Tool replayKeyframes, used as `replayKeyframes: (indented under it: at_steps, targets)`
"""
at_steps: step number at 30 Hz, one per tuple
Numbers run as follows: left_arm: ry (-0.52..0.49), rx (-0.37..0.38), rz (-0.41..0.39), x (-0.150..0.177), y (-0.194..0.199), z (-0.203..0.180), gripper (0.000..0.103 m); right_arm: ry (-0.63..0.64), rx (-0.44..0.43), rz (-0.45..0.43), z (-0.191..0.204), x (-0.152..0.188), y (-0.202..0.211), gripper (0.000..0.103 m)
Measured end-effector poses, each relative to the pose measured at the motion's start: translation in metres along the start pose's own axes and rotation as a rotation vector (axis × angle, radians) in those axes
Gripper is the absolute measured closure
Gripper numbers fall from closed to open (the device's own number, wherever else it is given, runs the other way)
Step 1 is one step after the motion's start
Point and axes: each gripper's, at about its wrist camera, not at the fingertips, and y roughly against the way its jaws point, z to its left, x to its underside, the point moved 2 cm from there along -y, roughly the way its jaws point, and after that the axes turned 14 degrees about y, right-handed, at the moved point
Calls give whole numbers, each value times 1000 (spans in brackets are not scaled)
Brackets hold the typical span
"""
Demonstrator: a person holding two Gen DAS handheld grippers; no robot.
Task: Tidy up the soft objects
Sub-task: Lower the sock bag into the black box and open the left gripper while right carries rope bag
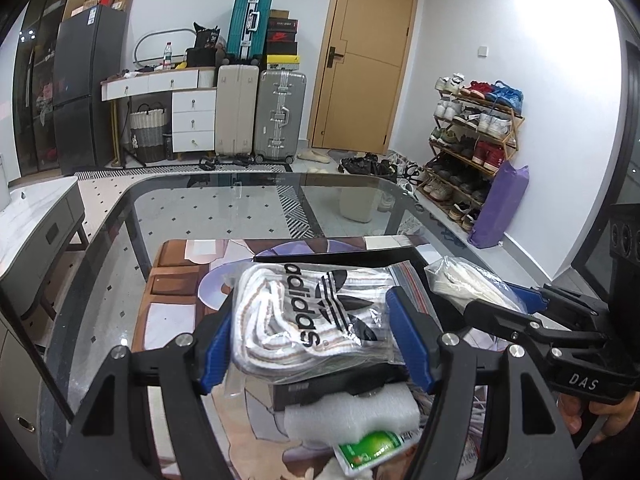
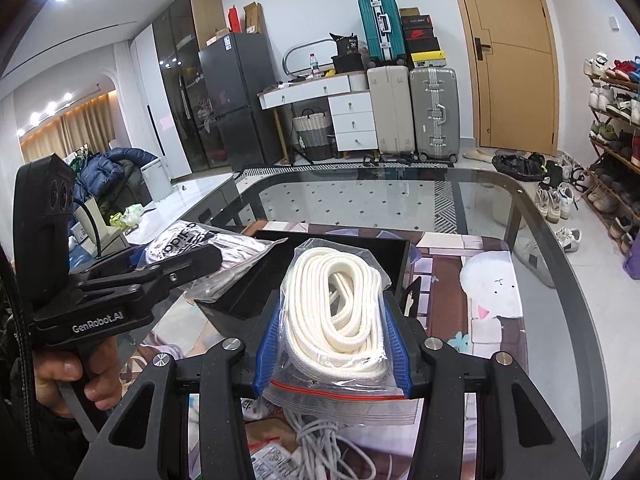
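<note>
While each tool pinches its bag, the sock bag (image 1: 308, 316) and rope bag (image 2: 338, 316) lie lengthwise, pointing away.

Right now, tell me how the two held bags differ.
The sock bag shows black lettering; the rope bag is unprinted, with a red zip strip. The left gripper holds the socks, the right gripper the rope. Both are clear plastic, off the table.

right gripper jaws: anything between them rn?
Yes: a zip bag of white cord sits clamped between the right gripper's blue pads, above the black tray. The right wrist view shows it best.
</note>
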Motion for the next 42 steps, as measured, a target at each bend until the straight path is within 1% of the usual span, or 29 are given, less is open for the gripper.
replayKeyframes:
  at_steps: [6, 12, 19, 26, 30, 33, 37, 38, 40, 42]
  targets:
    - [1, -7, 29, -1, -17, -2, 33, 1, -3, 8, -3, -5, -14, 56]
    - [-10, -13, 60, 1, -35, -6, 33, -15, 9, 8, -10, -7, -20, 56]
    - [-31, -15, 84, 0, -49, -11, 33, -6, -2, 11, -14, -9, -28, 56]
    - [-35, -11, 114, 2, -59, -11, 33, -9, 1, 21, -18, -12, -33, 56]
    - [-44, -9, 116, 2, -60, -13, 32, -12, -1, 23, -20, -11, -36, 56]
    - [-65, -21, 117, 3, -60, -15, 30, -10, -7, 22, -19, -13, -39, 56]
    - [-62, -26, 109, 0, -54, -13, 30, -10, -13, 17, -18, -14, -42, 56]
    - [-58, -22, 103, -1, -50, -12, 27, -11, -15, 15, -18, -14, -43, 56]
    - [-54, -29, 87, -3, -43, -9, 26, -14, -21, 12, -17, -15, -44, 56]
    - [-49, -56, 72, -4, -38, -4, 12, -11, -13, 12, -17, -16, -46, 56]
